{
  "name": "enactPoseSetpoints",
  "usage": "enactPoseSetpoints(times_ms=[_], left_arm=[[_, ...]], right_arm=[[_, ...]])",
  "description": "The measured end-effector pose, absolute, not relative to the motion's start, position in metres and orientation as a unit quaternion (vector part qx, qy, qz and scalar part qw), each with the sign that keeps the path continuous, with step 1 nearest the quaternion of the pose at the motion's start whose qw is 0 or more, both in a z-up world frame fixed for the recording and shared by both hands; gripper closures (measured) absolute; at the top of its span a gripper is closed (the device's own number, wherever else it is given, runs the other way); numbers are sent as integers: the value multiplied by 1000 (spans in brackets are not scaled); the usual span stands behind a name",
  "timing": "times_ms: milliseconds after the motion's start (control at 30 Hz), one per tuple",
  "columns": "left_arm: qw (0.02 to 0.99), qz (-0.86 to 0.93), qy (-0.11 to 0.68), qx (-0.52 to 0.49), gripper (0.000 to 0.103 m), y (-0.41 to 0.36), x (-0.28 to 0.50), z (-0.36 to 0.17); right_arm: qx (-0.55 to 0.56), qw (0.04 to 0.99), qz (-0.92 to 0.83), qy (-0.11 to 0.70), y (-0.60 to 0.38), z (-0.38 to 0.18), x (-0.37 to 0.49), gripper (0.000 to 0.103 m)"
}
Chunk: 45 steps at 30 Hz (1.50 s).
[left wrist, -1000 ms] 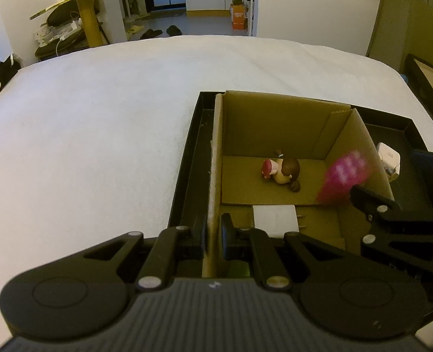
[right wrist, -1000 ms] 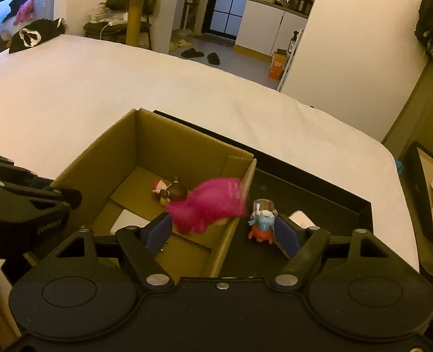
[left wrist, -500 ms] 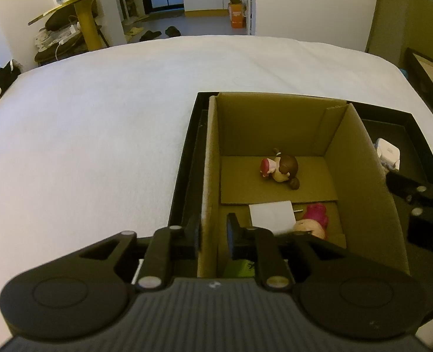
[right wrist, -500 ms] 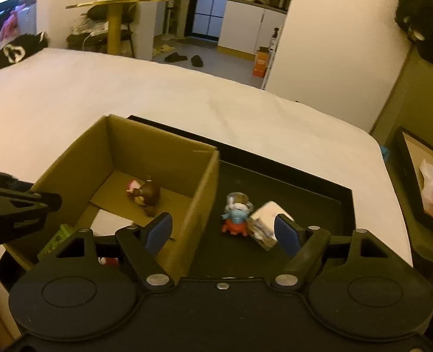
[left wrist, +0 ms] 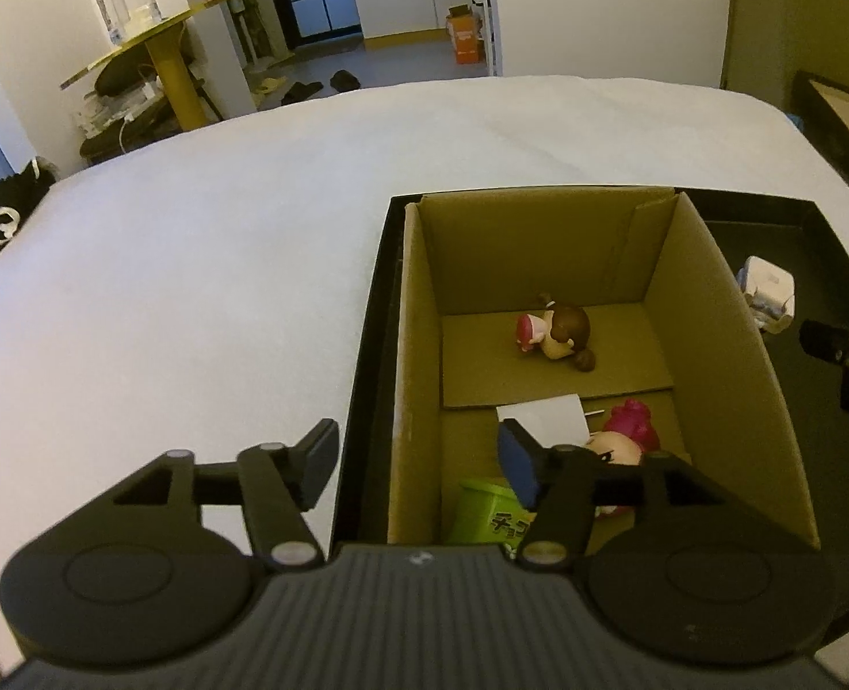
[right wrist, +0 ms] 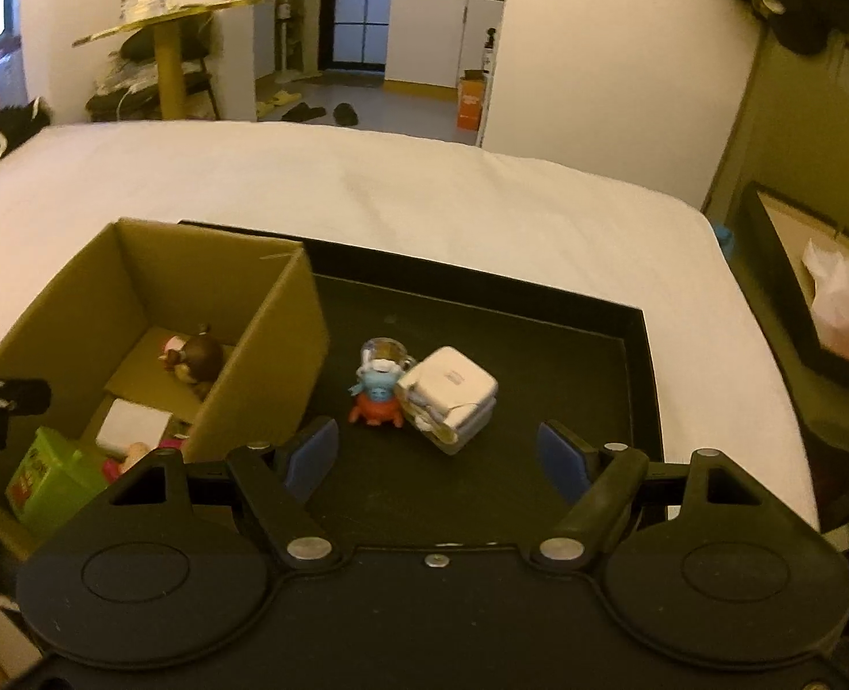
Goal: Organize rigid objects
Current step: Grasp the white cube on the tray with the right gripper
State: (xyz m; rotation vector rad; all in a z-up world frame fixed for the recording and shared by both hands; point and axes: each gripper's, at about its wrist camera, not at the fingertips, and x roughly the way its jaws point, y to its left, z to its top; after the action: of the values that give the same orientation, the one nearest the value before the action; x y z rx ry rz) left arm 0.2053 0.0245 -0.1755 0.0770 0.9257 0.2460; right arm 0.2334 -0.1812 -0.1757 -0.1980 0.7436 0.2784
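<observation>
Cardboard box (left wrist: 706, 310) in black tray (right wrist: 539, 460): 2 figures, green box, white card inside.
Left gripper (left wrist: 419, 454) opening, straddling box's 9 o'clock wall, no grip; right gripper (right wrist: 436, 451) wide, empty, small figure (right wrist: 375, 394) and white cube (right wrist: 450, 385) at 12 o'clock.

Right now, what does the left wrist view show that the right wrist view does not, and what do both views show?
Only the left wrist view shows the left gripper, its jaws opening astride the cardboard box's left wall without touching it, and the whole pink-haired doll on the box floor.

Only the right wrist view shows the right gripper, jaws open and empty, and the small blue and red figure standing on the black tray, touching the white cube.

Both show the box, the tray, the cube, the brown-haired figure, the green box and the white bed.
</observation>
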Motion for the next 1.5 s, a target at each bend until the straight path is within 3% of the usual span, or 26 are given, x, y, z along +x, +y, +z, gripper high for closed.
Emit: enactPoseSetpoints(times_ms=[400, 1400, 1500], left_arm=[[885, 152, 435, 74, 32, 13, 212, -175], [866, 193, 446, 121, 30, 1, 226, -189], [865, 193, 446, 120, 30, 2, 225, -189]], right_arm=[[-26, 927, 148, 345, -202, -207, 252, 27], [-8, 926, 139, 352, -194, -231, 289, 27], [-10, 925, 146, 350, -191, -233, 291, 39]])
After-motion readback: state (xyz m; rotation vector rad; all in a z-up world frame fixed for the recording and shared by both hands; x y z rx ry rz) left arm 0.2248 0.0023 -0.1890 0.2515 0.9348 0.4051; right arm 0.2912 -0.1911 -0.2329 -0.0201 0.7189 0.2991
